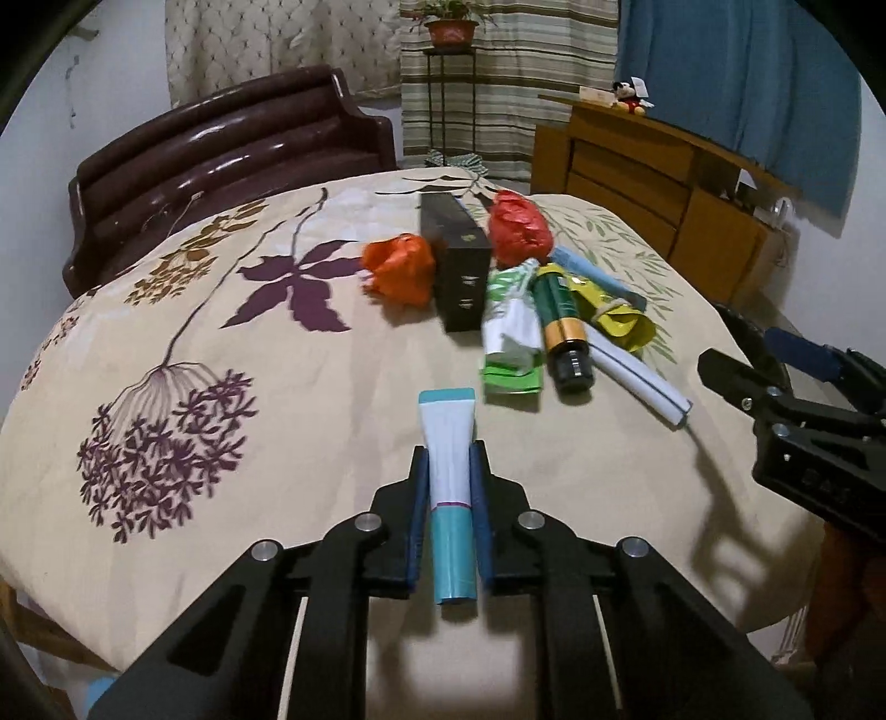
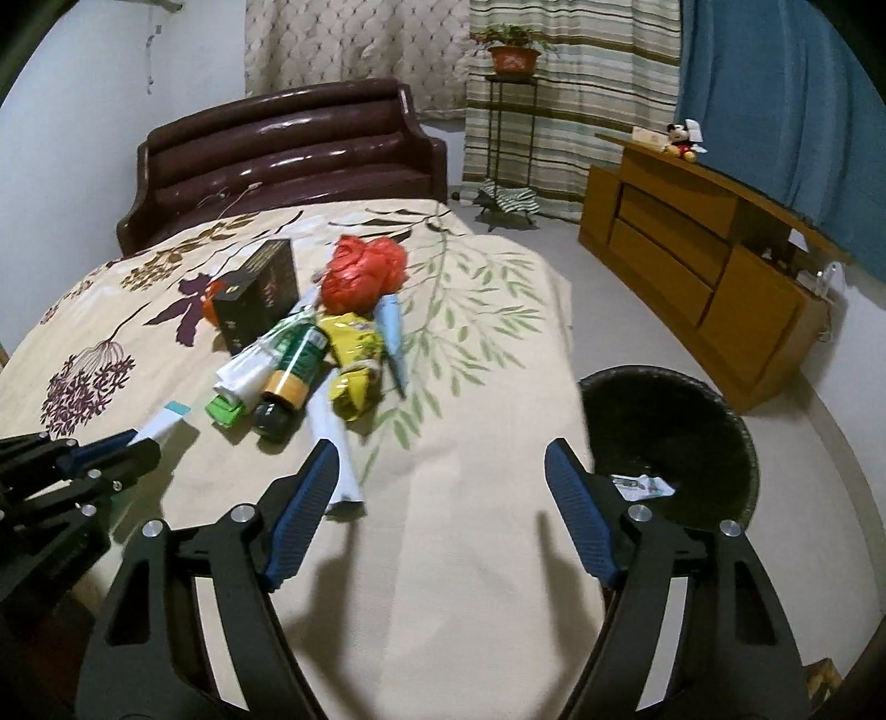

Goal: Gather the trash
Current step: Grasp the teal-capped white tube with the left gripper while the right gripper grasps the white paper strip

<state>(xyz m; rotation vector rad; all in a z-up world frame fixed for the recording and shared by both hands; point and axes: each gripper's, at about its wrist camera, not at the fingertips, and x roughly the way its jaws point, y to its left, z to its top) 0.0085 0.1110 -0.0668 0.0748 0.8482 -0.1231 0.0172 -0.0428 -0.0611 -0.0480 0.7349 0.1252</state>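
White-and-teal tube (image 1: 449, 487) clamped lengthwise, cap toward camera. Remaining trash pile (image 2: 310, 343) mid-bed: boxes, bags, bottle, wrappers. Black bin (image 2: 673, 437) on floor beside bed, scrap inside.

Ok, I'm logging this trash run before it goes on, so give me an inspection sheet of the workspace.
Surface: bed with floral cover, holding the trash.
Job's things: tube in the left gripper; pile of red bag, orange bag, black box, green bottle, yellow packet, paper roll; bin beside the bed, one scrap inside.
Clutter: nothing seen.
Grippers: left gripper shut on tube; right gripper open, empty, over the bed edge.
Cables: thin cord on the headboard.
Surroundings: headboard, dresser, plant, curtains.
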